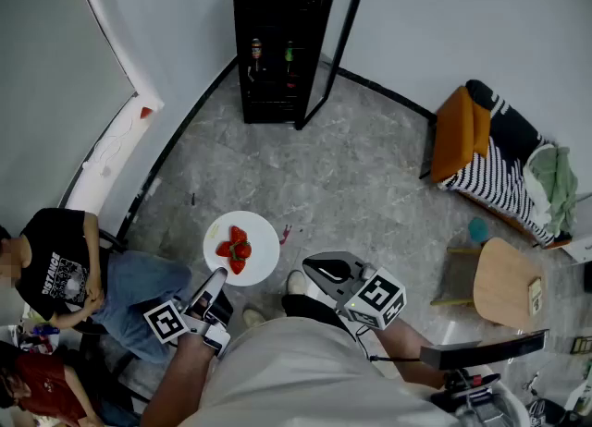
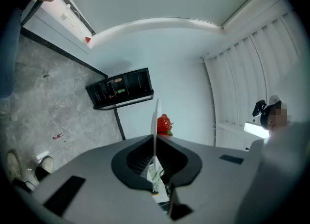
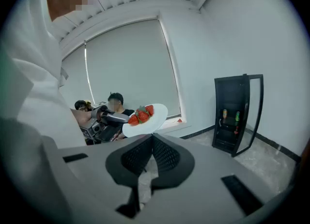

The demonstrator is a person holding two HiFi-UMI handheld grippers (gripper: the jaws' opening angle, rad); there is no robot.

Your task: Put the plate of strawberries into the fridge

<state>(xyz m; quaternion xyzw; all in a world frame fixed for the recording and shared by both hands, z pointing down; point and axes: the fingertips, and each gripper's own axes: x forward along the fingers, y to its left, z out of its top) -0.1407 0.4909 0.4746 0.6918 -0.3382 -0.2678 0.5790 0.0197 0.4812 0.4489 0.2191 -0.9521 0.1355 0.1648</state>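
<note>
1. Left claw (image 1: 215, 279): jaws pinched shut on the near rim of the plate (image 1: 264, 231), seen edge-on between them in the left gripper view.
2. Right claw (image 1: 314, 270): jaws pressed together on nothing, beside the plate but clear of it.
3. Strawberries (image 1: 235, 250): clustered at the plate's centre, with the plate carried in the air above the grey floor (image 1: 370, 185), not yet set down.
4. Fridge (image 1: 277, 42): against the far wall, well apart from the plate, with the door (image 1: 335, 46) already swung open and two drinks (image 1: 256, 49) on a shelf inside.
5. Progress, as judged: pick-up done, door open. Left to do: approach across the floor, placement on a shelf, release.
</note>
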